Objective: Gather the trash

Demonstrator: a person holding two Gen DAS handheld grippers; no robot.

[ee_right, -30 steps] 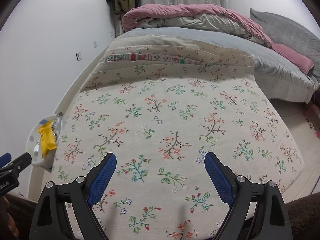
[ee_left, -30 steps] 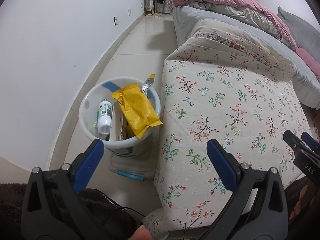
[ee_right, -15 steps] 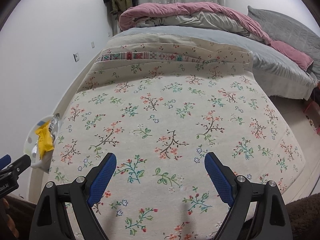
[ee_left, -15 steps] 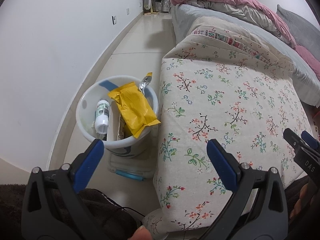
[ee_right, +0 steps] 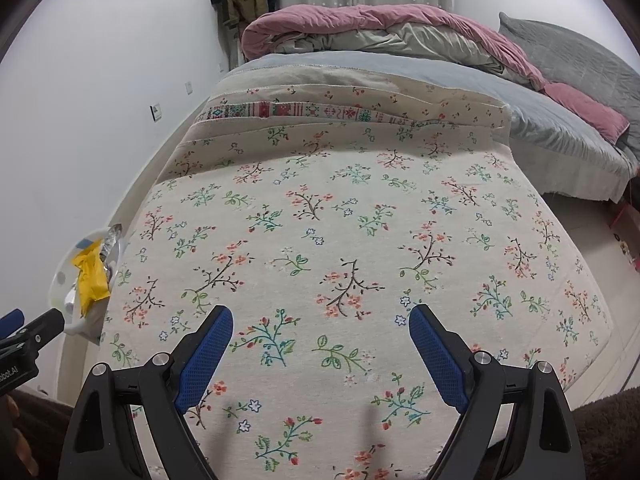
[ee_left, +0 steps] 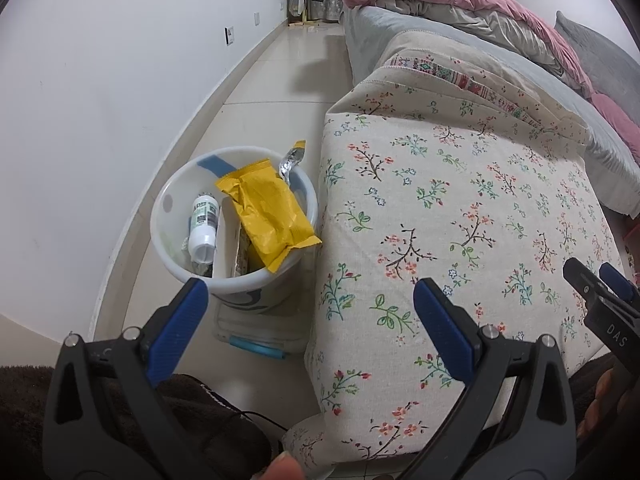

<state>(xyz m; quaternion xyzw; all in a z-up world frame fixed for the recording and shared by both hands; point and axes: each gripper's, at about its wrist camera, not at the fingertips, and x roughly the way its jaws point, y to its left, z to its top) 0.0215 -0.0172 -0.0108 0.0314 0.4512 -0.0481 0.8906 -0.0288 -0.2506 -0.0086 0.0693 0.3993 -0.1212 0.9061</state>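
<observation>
A white bucket [ee_left: 170, 204] stands on the floor left of the floral-covered table [ee_left: 460, 208]. In it lie a yellow wrapper [ee_left: 270, 216], a white bottle [ee_left: 203, 224], a silver foil wrapper [ee_left: 291, 162] and a pale carton. My left gripper [ee_left: 310, 300] hangs open and empty above the gap between bucket and table. Over the floral cloth [ee_right: 340, 240], my right gripper [ee_right: 320, 322] is wide open with nothing between its fingers. The bucket [ee_right: 64, 280] shows at the left edge of the right wrist view.
A clear plastic box with a blue latch [ee_left: 256, 334] sits under the bucket. A white wall [ee_left: 100, 100] runs along the left. A bed with pink and grey bedding [ee_right: 380, 36] lies beyond the table. Dark fabric [ee_left: 208, 428] fills the near bottom.
The left view has drifted slightly, so the bucket sits a little further left in frame. The right view shifted only slightly. Both grippers stay open.
</observation>
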